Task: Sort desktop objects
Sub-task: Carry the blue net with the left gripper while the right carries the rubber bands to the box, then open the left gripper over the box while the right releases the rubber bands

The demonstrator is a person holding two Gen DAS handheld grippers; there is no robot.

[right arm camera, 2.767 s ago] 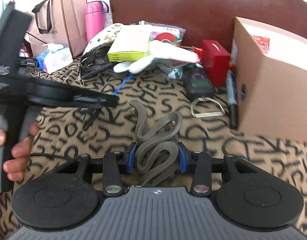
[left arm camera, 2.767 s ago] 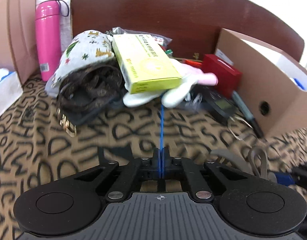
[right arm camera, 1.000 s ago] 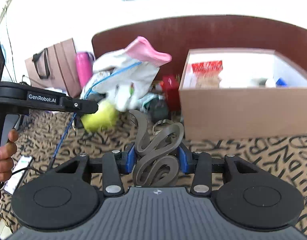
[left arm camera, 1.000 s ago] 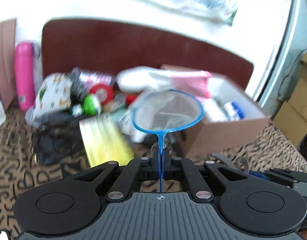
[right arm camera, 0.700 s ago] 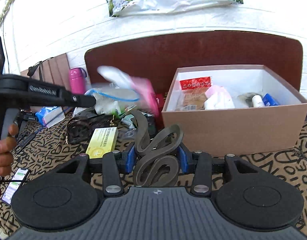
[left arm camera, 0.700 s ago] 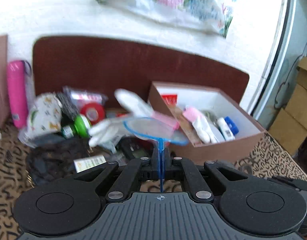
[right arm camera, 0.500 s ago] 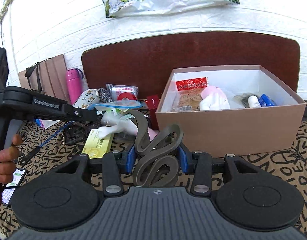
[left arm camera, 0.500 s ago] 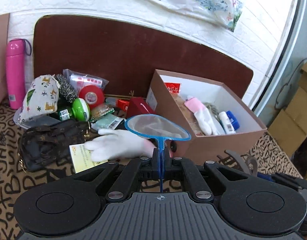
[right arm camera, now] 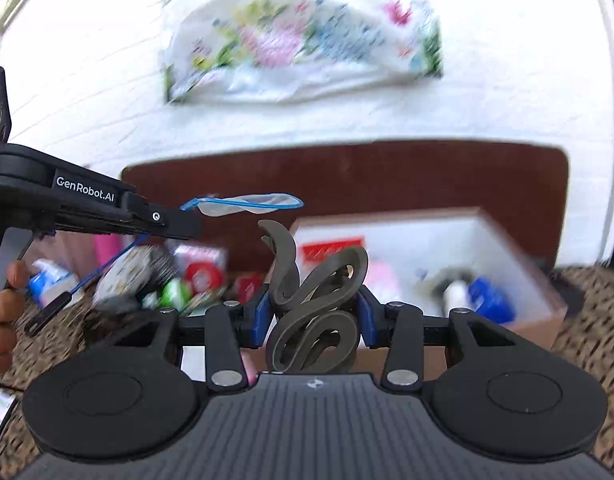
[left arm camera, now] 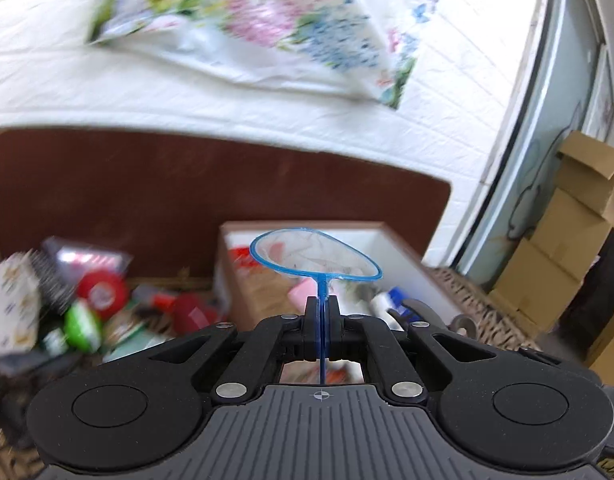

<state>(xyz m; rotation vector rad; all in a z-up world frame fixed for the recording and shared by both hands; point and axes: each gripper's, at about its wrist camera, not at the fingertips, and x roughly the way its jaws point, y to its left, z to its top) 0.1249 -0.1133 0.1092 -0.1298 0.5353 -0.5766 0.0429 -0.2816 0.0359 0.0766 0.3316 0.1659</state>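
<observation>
My left gripper (left arm camera: 322,312) is shut on the thin handle of a small blue net (left arm camera: 315,258) with a white mesh, held up in the air in front of the open cardboard box (left arm camera: 407,256). In the right wrist view the left gripper (right arm camera: 183,226) and the net (right arm camera: 247,203) show at the left, above the table. My right gripper (right arm camera: 313,312) is shut on a coiled grey rubber band (right arm camera: 313,300), raised before the box (right arm camera: 539,320).
A pile of loose things lies left of the box: a red tape roll (left arm camera: 103,290), a green-capped bottle (left arm camera: 81,326), a patterned pouch (left arm camera: 11,312), a red case (left arm camera: 189,312). The box holds several items. A brown headboard (left arm camera: 147,208) backs the table.
Both grippers have risen and tilted up, so the view now shows more wall. The white glove and yellow box that the net lifted have dropped back onto the pile.
</observation>
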